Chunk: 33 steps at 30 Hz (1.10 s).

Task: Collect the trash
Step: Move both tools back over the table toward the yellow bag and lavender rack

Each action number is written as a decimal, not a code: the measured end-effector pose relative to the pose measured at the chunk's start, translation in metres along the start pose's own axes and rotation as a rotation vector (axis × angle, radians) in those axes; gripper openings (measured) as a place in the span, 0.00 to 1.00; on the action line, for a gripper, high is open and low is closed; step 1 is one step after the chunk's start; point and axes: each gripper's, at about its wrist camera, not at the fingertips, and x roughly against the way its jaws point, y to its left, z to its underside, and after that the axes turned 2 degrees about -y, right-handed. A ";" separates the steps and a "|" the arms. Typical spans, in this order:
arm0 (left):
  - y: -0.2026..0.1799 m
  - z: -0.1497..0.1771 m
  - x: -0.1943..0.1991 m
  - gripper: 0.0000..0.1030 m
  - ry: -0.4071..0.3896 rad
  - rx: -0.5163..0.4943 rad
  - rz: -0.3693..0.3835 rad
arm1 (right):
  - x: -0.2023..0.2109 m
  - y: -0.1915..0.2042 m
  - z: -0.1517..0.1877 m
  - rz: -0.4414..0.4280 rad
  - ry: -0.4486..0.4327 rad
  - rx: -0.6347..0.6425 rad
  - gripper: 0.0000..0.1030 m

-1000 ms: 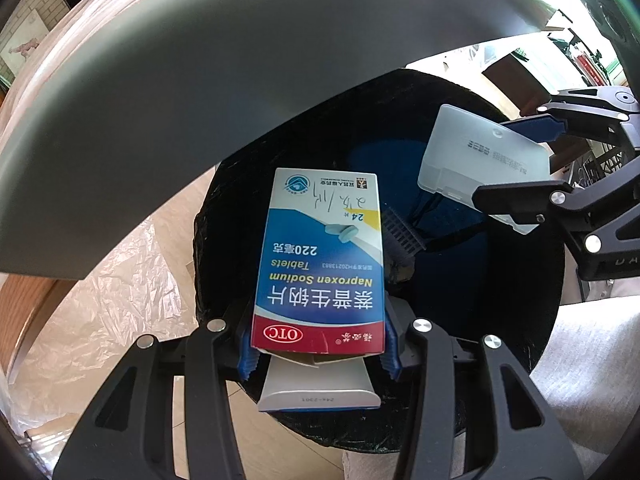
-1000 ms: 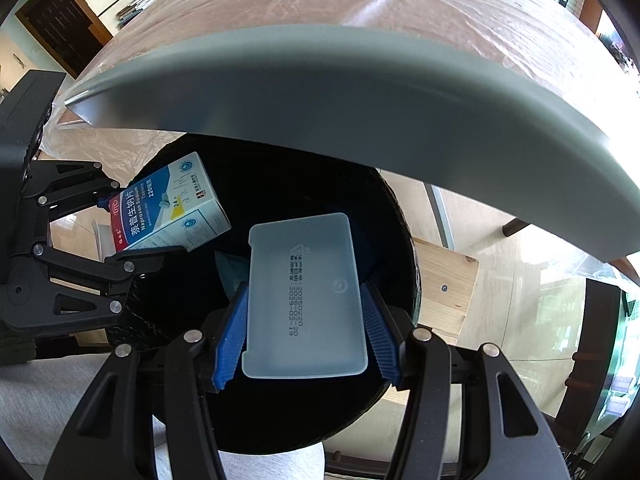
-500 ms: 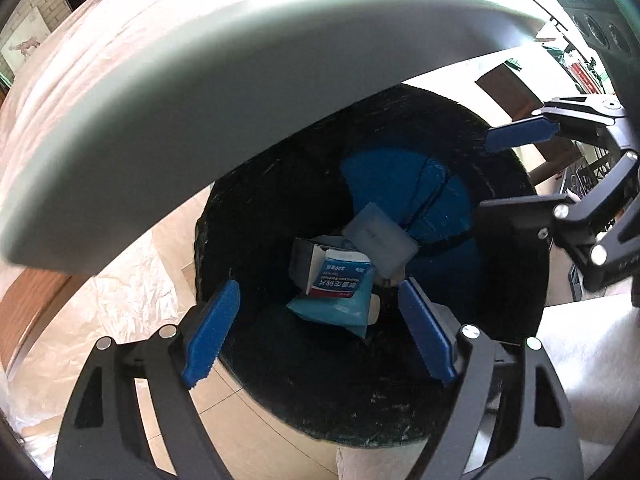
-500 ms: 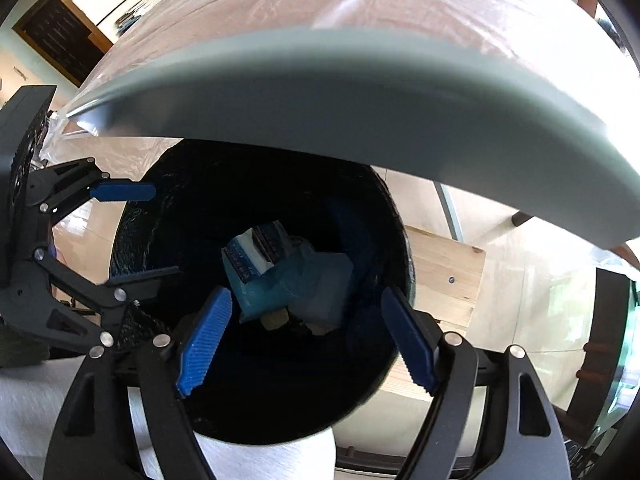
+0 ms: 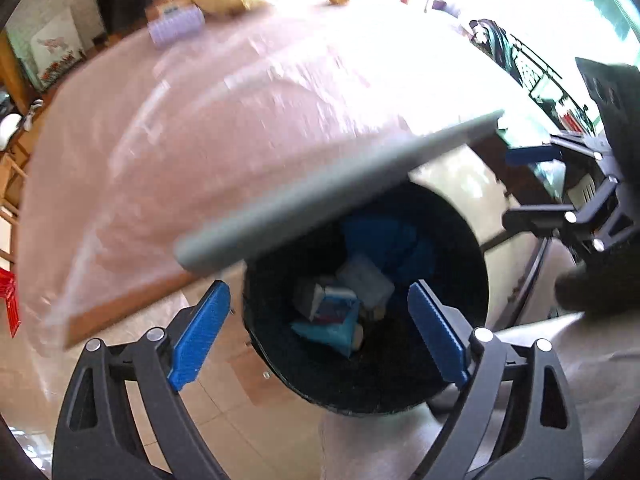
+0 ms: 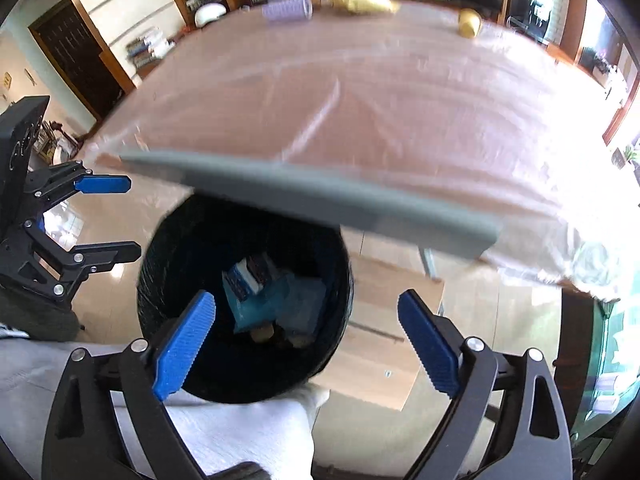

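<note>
A black round bin point(image 5: 360, 384) point(image 6: 168, 280) stands on the floor under the table's edge. At its bottom lie the blue and white medicine box point(image 5: 332, 308) point(image 6: 248, 276), the pale plastic tray point(image 5: 366, 280) point(image 6: 300, 308) and other scraps. My left gripper point(image 5: 318, 332) hangs above the bin's near rim, its jaws still opening with nothing between them. My right gripper point(image 6: 306, 340) hovers over the bin too, jaws likewise opening and empty. Each gripper shows at the side of the other's view: the right gripper point(image 5: 532, 184) and the left gripper point(image 6: 112, 216).
The table point(image 5: 224, 128) point(image 6: 360, 112) under clear plastic sheeting, with a grey edge, overhangs the bin. On its far side sit a lilac roller point(image 6: 286, 10), a golden bag point(image 6: 356, 0) and a yellow lump point(image 6: 470, 22). A person's light trousers point(image 6: 240, 432) are below. Tiled floor point(image 5: 120, 360) lies around.
Both grippers let go: the medicine box and the plastic tray dropped into the bin. The jaws spread wide and both hands rose, so the tabletop now shows.
</note>
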 end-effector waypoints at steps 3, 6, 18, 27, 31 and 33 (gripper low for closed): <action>0.005 -0.014 0.009 0.90 -0.008 0.060 0.038 | 0.020 0.002 -0.013 0.026 -0.091 0.006 0.90; 0.012 -0.028 0.020 0.90 -0.048 0.073 0.004 | 0.038 0.000 -0.035 0.074 -0.189 0.012 0.95; 0.066 -0.108 0.038 0.94 -0.207 0.070 -0.147 | 0.045 -0.030 -0.149 0.082 -0.356 0.005 0.96; 0.137 -0.185 -0.004 0.94 -0.213 0.140 -0.264 | -0.016 -0.035 -0.243 0.183 -0.326 0.062 0.96; 0.160 -0.205 -0.021 0.94 -0.186 0.176 -0.240 | -0.048 -0.041 -0.283 0.195 -0.298 0.069 0.96; 0.166 -0.211 -0.029 0.94 -0.180 0.185 -0.233 | -0.065 -0.046 -0.303 0.189 -0.272 0.058 0.96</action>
